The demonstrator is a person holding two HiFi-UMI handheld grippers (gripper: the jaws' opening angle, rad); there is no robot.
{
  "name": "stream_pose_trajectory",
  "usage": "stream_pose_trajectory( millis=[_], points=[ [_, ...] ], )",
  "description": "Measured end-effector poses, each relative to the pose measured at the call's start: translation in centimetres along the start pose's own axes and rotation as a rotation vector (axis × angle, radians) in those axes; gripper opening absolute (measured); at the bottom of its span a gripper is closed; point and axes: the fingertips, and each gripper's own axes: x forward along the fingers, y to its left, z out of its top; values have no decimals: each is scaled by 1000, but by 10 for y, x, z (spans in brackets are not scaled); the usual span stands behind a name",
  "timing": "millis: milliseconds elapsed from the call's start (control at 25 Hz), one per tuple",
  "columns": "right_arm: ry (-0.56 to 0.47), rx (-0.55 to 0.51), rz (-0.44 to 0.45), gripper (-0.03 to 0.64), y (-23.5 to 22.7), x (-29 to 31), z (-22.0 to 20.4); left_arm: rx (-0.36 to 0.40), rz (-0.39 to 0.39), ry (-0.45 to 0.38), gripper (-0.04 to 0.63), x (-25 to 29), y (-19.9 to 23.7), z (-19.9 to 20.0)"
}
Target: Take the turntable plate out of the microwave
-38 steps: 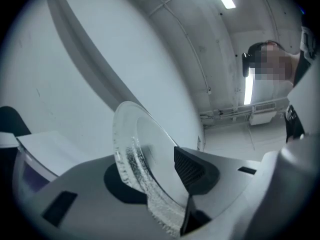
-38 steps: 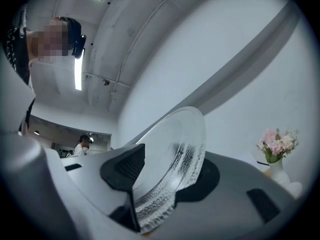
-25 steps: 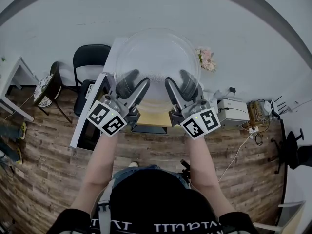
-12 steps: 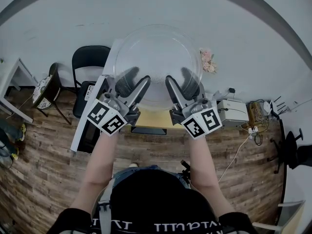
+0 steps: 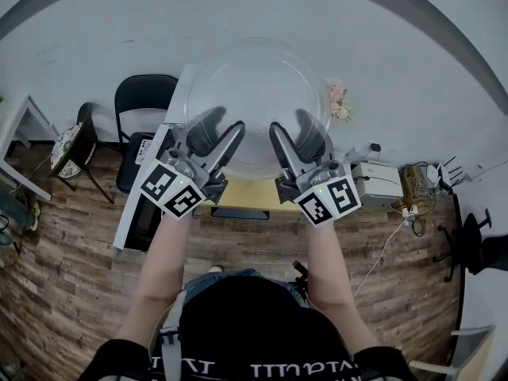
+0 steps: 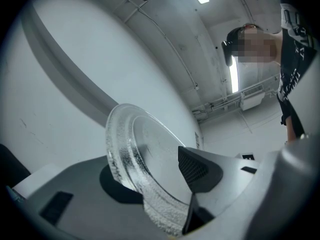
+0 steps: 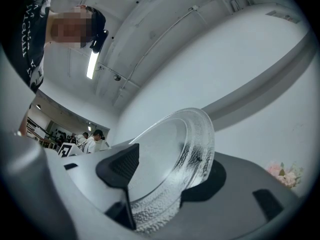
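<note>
The turntable plate (image 5: 258, 86) is held up in the air in front of a pale wall (image 5: 357, 30), with a wooden floor (image 5: 71, 292) far beneath it. Left of the plate stands a black chair (image 5: 147, 101). Farther left of the plate, a second dark seat (image 5: 86, 129) carries a round patterned object (image 5: 67, 148). Under the plate's left edge the microwave door (image 5: 143, 213) hangs open, but the cavity behind it cannot be seen from the head view. A yellowish countertop (image 5: 246, 193) shows below the plate's near edge. Pink flowers (image 5: 337, 100) sit at the plate's right edge. Lower right of the plate is a white box (image 5: 377, 182), with cables (image 5: 397, 232) trailing beside it.

Only the jaws cross the plate. One jaw of each gripper lies over the upper face, and the other shows dark through the glass from below.

The left gripper (image 5: 222, 129) clamps the near-left part of the rim and the right gripper (image 5: 292, 129) the near-right part. Each pair of jaws stands only as far apart as the rim is thick, with the black textured pads pressed against the glass — both gripper views show the rim wedged between them.

The plate is round, clear glass and shallow. It has a raised, pebbled rim and a smooth flat centre through which the wall shows.
</note>
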Motion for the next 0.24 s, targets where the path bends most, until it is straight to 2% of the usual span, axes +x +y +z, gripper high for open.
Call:
stream_pose_trajectory(
  millis=[240],
  points=[
    [0, -1, -5, 262, 0, 0, -2, -2, 5, -3, 198, 0, 2, -1]
  ],
)
